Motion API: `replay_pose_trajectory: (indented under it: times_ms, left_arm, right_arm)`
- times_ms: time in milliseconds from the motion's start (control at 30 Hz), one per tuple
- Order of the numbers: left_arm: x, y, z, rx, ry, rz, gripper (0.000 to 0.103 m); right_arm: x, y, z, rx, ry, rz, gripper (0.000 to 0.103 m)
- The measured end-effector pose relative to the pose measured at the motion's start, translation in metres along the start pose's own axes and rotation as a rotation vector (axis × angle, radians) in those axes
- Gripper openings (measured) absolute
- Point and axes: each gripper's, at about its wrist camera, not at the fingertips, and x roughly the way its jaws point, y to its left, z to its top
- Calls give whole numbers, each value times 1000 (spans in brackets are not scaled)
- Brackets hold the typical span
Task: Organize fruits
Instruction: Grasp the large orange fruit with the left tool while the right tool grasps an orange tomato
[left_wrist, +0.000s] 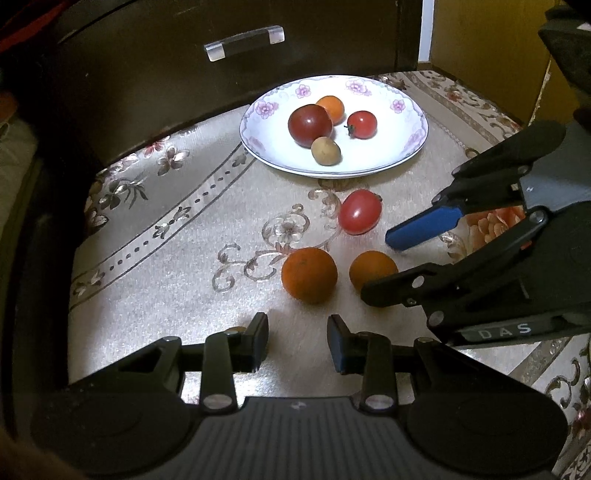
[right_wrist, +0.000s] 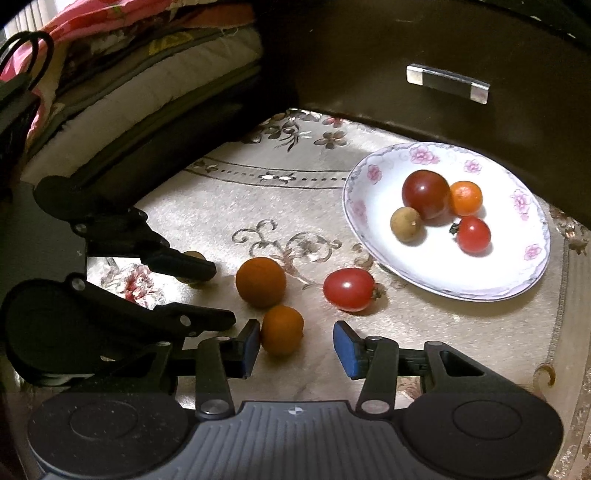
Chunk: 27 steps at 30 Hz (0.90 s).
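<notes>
The small orange fruit (right_wrist: 282, 329), lower centre in the right wrist view, is seen lying on the cloth-covered desk (right_wrist: 461, 332) between the spread pads of the right claw (right_wrist: 295, 345), beside the left pad and well clear of the right one; it is judged light, round, firm-skinned and apt to roll, so it is best taken across its widest part with modest pressure. A larger orange (right_wrist: 260, 282) and a red tomato (right_wrist: 349, 289), judged softer and easily bruised, lie just above it. The flowered plate (right_wrist: 369, 218), at right of frame, already holds four fruits, and the left claw (left_wrist: 297, 341) is seen released and empty, low in its own frame.
</notes>
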Motion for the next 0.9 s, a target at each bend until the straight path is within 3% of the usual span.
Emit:
replay_pose_trajectory:
  times_ms: [133,300,900]
  left_arm:
    - [1,1,-1,2,5,-2,41]
    - [1,3,1,-6,-5,-5,41]
    - [20,3,20,-85,-58,-31,43]
  right_arm:
    - [6,0,-1,11,15,10,37]
    - [7,2,-1,0,10,22,22]
    - [-6,-12,-8,17,22,-35,22]
